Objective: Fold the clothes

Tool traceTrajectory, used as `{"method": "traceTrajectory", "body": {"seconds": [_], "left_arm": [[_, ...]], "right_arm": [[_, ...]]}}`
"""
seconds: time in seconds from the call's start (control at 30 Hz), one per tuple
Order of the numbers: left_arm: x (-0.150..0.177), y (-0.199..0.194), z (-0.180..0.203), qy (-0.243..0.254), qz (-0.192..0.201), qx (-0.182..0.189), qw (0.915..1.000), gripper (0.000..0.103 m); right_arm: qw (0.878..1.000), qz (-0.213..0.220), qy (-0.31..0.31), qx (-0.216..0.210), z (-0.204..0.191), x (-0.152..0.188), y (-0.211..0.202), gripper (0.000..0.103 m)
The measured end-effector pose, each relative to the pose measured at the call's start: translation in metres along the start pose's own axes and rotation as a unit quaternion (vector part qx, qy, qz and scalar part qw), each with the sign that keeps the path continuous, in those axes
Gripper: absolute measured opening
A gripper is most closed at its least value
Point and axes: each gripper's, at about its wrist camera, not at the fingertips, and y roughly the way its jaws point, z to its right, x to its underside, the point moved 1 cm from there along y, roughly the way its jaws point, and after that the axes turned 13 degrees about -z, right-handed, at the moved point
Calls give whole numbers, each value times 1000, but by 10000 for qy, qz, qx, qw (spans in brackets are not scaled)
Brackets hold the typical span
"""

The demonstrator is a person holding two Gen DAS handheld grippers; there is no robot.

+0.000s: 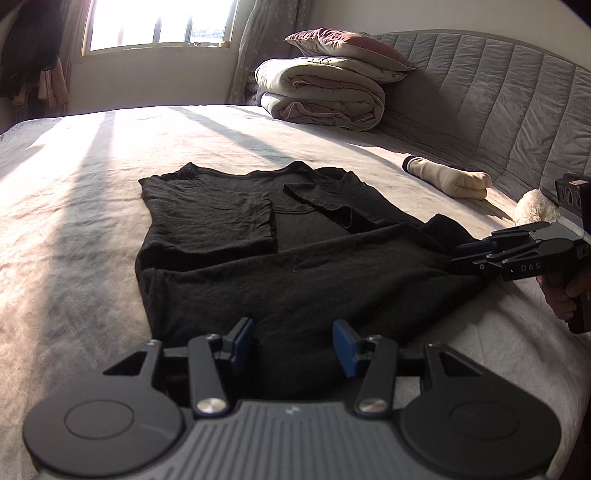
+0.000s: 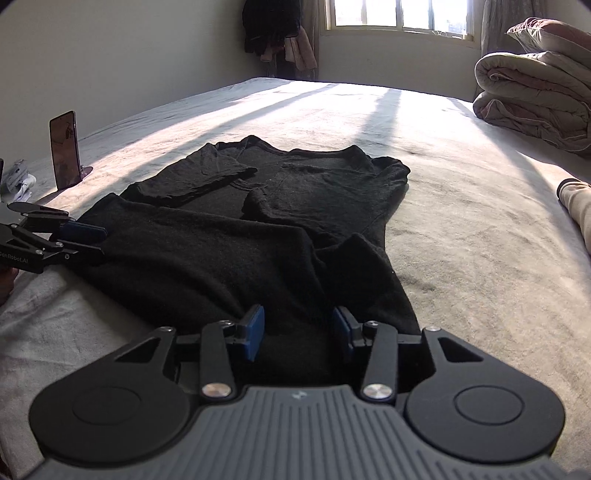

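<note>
I am working over a wide bed (image 1: pixel 92 192) covered in a pale grey sheet, with bars of sunlight running across it from the window (image 1: pixel 159 22) beyond its far edge. A quilted grey headboard (image 1: pixel 498 96) runs along the bed's right side in the left wrist view, and in that far corner a folded duvet (image 1: pixel 317 92) sits with a pillow (image 1: pixel 347 44) on top of it. The black shirt (image 1: pixel 258 251) lies flat near the bed's near edge, both short sleeves already folded in over the chest, its lower part pulled across in a loose diagonal fold. A rolled cream garment (image 1: pixel 450 177) lies well apart from it, by the headboard edge. A phone (image 2: pixel 65 147) stands upright on a small stand near the bed's left edge in the right wrist view.

My left gripper (image 1: pixel 291 343) hovers just over the shirt's hem with its blue pads (image 1: pixel 242 338) spread apart, cloth showing between them but nothing pinched. My right gripper (image 2: pixel 299 332) is likewise spread wide over the hem at the other side, gripping nothing. From the left camera I see the right gripper side-on at the shirt's edge, a hand (image 1: pixel 565 295) around its handle
</note>
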Motion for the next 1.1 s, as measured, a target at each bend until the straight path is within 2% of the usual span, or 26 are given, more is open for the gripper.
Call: {"method": "traceTrajectory", "body": {"seconds": [0.07, 0.27, 0.33, 0.43, 0.5, 0.57, 0.67, 0.73, 0.8, 0.83, 0.9, 1.0, 1.1], "left_arm": [[-4, -8, -2, -52, 137, -5, 9999, 50], [-18, -11, -18, -315, 459, -220, 9982, 51], [-20, -7, -23, -395, 450, -303, 9977, 51], [-22, -2, -30, -520, 437, -449, 9967, 51], [-22, 0, -32, -540, 404, -486, 9965, 51], [-22, 2, -34, -558, 371, -523, 9964, 51], [-21, 6, -35, -538, 290, -565, 9965, 51], [-20, 9, -36, -542, 231, -592, 9965, 51], [-20, 11, -36, -525, 193, -624, 9965, 51], [-20, 12, -35, -507, 182, -643, 9965, 51], [-21, 13, -34, -470, 160, -680, 9964, 52], [-21, 15, -33, -416, 128, -735, 9963, 53], [-23, 14, -30, -361, 171, -793, 9960, 53]], "right_arm": [[9999, 124, -8, -9, -2, -4, -7, 45], [9967, 697, 99, 399, 3, -20, -13, 45], [9954, 673, 136, 666, 7, -24, -5, 36], [9927, 614, 309, 990, 15, -27, 6, 36], [9934, 544, 531, 859, 24, -27, 9, 36], [9940, 509, 825, 514, 33, -27, 9, 6], [9861, 537, 1562, -171, 52, -27, 5, 6], [9683, 540, 2338, -698, 74, -24, 5, 6], [9524, 529, 2879, -851, 93, -19, 9, 6], [9498, 500, 2986, -788, 99, -17, 12, 6], [9526, 470, 2921, -716, 100, -14, 19, 6], [9659, 606, 2489, -366, 84, -11, 21, 5], [9707, 615, 2306, -279, 77, -16, 13, 20]]}}
